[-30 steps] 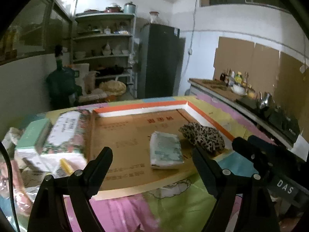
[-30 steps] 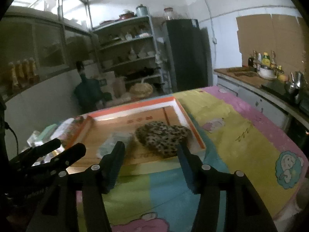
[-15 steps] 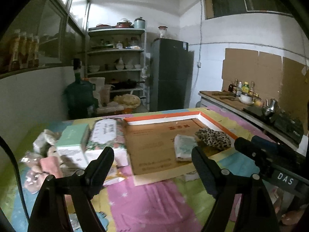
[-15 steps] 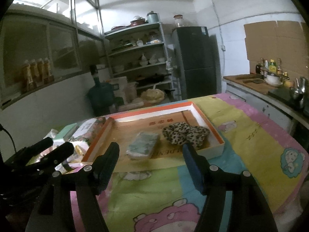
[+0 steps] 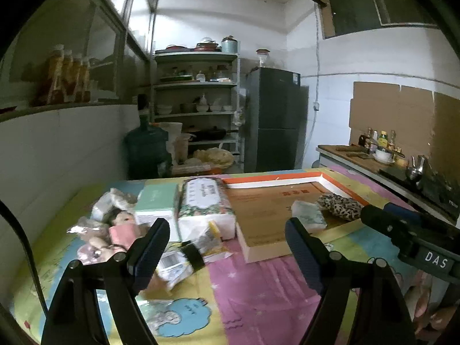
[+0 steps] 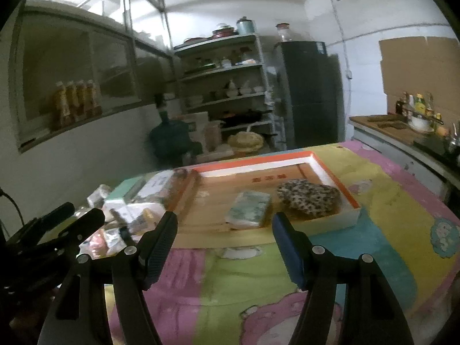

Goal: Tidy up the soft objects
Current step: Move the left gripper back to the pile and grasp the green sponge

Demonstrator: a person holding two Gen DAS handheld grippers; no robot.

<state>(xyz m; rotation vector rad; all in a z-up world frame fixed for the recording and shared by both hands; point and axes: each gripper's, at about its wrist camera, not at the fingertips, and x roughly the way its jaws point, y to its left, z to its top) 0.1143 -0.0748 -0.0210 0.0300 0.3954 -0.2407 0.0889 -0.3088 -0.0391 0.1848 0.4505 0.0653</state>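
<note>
Both tools point(image 5: 224, 247) point(image 6: 224, 241) pulled back from tray point(image 6: 330, 172); pile point(image 5: 120, 230) now visible.

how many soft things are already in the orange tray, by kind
Inside the orange-rimmed tray:
leopard-print pouch: 1
greenish tissue pack: 1
Total: 2

The pile to the left of the tray is too blurred to count. Left gripper and right gripper are both open and empty.

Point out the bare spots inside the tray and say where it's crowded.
The tray floor is bare along its left half, between the left wall and the tissue pack, and along the back wall. The leopard-print pouch fills the right corner. Left of the tray, the pile of packets is crowded.
</note>
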